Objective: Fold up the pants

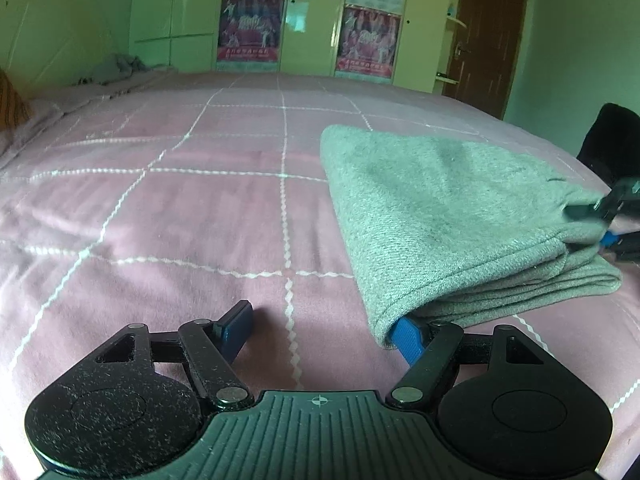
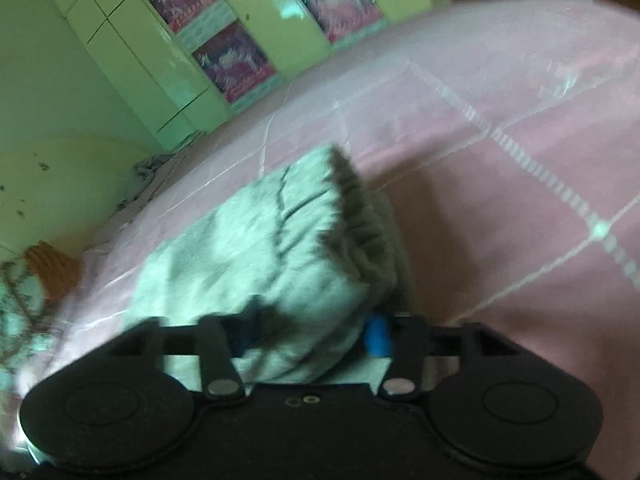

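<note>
The grey pants [image 1: 448, 216] lie folded into a thick stack on the near right part of the pink checked bedspread [image 1: 180, 208], with several layers showing along the near edge. The left gripper [image 1: 324, 332] sits low over the bedspread with its fingers spread wide: the left finger [image 1: 236, 330] is over bare bedspread, and the blue pad of the right finger [image 1: 408, 338] is tucked just under the near left corner of the stack, with no cloth between the two. The right gripper [image 1: 600, 216] shows at the far right edge of that view, against the right side of the stack. From its own blurred camera, the right gripper [image 2: 312, 336] has a thick bundle of the pants [image 2: 280, 248] filling the gap between its fingers, blue pads [image 2: 378, 334] pressed on either side. A pale green wardrobe [image 1: 308, 12] with posters [image 1: 248, 26] stands beyond the far end of the bed, a brown door [image 1: 484, 32] to its right.
</note>
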`<action>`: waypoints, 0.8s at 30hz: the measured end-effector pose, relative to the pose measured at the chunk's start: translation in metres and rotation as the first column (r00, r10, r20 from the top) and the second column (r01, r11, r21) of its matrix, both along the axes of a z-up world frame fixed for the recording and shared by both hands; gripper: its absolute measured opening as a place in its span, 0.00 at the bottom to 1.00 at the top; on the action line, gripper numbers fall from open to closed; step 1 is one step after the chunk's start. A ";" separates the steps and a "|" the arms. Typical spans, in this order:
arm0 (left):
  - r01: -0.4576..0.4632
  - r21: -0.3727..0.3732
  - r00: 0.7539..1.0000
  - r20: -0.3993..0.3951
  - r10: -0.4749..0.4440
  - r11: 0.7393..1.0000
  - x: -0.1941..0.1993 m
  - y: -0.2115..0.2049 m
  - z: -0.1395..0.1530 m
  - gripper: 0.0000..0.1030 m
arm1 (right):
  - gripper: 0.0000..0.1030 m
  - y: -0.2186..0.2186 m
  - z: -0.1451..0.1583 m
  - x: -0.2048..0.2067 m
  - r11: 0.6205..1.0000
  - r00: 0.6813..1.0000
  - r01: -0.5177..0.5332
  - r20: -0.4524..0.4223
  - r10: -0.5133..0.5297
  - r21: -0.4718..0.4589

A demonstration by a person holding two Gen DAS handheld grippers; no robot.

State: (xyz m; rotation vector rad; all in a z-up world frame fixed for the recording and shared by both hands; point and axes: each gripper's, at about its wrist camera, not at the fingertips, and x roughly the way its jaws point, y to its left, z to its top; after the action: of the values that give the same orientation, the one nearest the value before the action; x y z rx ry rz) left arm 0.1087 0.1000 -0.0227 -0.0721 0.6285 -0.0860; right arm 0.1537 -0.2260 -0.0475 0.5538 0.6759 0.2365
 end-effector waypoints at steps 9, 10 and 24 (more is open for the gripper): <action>0.008 0.013 1.000 0.005 -0.008 1.000 0.001 -0.002 -0.001 0.72 | 0.38 0.009 0.029 -0.031 0.993 0.993 0.022 0.109 -0.035 0.118; 0.012 0.015 1.000 0.006 -0.012 1.000 0.001 -0.002 -0.001 0.72 | 0.38 0.006 0.016 -0.027 0.994 0.997 0.068 0.041 -0.072 0.088; 0.010 0.013 1.000 0.008 -0.010 1.000 0.002 -0.003 -0.003 0.72 | 0.36 -0.011 0.013 -0.037 0.988 0.991 0.105 0.069 -0.113 0.114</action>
State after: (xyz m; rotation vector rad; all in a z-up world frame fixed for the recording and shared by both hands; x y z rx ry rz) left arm 0.1107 0.0968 -0.0258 -0.0561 0.6215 -0.0919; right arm 0.1166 -0.2370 -0.0346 0.6821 0.5599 0.1915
